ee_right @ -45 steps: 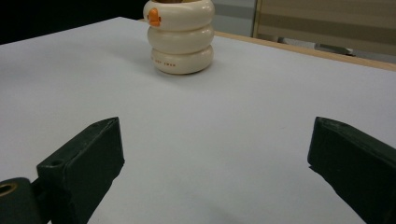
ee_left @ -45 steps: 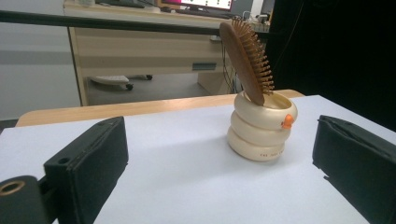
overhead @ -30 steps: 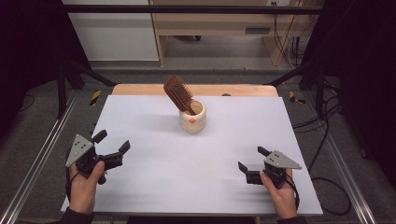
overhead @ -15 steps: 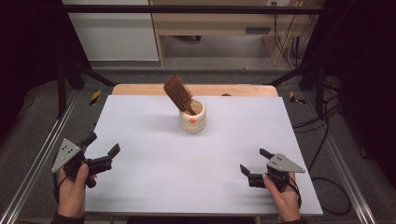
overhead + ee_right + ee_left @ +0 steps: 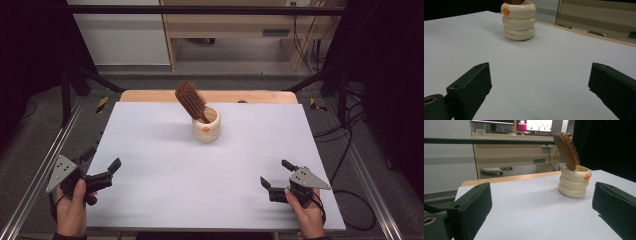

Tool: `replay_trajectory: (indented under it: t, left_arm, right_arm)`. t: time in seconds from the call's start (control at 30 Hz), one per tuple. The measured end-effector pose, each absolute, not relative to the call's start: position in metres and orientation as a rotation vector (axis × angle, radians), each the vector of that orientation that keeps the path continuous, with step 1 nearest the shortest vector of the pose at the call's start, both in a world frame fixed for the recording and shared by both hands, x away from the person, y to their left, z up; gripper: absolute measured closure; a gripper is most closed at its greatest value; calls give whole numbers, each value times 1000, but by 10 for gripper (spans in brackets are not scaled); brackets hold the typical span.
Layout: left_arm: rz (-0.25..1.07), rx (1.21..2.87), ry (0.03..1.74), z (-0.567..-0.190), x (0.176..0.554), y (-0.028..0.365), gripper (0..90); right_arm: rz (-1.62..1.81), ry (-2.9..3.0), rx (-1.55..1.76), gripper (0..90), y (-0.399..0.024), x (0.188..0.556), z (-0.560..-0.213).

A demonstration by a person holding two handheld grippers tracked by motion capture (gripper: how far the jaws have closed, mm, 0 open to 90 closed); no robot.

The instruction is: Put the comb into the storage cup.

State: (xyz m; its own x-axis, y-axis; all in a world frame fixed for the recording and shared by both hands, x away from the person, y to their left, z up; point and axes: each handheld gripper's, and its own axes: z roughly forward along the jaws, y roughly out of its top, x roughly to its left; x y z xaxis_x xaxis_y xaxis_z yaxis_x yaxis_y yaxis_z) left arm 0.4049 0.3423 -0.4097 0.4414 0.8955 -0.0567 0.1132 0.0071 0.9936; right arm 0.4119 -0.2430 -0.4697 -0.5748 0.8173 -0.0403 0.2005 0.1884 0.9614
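A cream ribbed cup (image 5: 206, 127) with an orange mark stands at the back centre of the white table (image 5: 165, 170). A brown wooden hairbrush (image 5: 190, 100) stands in it, handle down, leaning to the left. In the left gripper view the cup (image 5: 574, 182) and the hairbrush (image 5: 567, 149) are far ahead on the right. The right gripper view has the cup (image 5: 519, 21) ahead at the upper left. My left gripper (image 5: 102, 161) hangs open at the table's front left edge. My right gripper (image 5: 274, 174) is open near the front right. Both hold nothing.
A wooden board (image 5: 150, 96) edges the table's back. Metal rails (image 5: 30, 185) run along both sides. A desk (image 5: 235, 25) and a white cabinet (image 5: 120, 40) stand behind the table. Cables (image 5: 350, 150) lie on the floor at the right.
My left gripper has drawn back to the left and toward the front, out to the table's edge. My right gripper has slid slightly toward the front. Cup and hairbrush have not moved.
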Motion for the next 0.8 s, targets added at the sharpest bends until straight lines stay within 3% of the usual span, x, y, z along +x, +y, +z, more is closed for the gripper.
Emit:
replay_trajectory:
  t: [0.8]
  left_arm:
    - [732,1453,938,-444,405,340,25]
  right_arm:
    - [1405,1892,938,45,-244,413,-473]
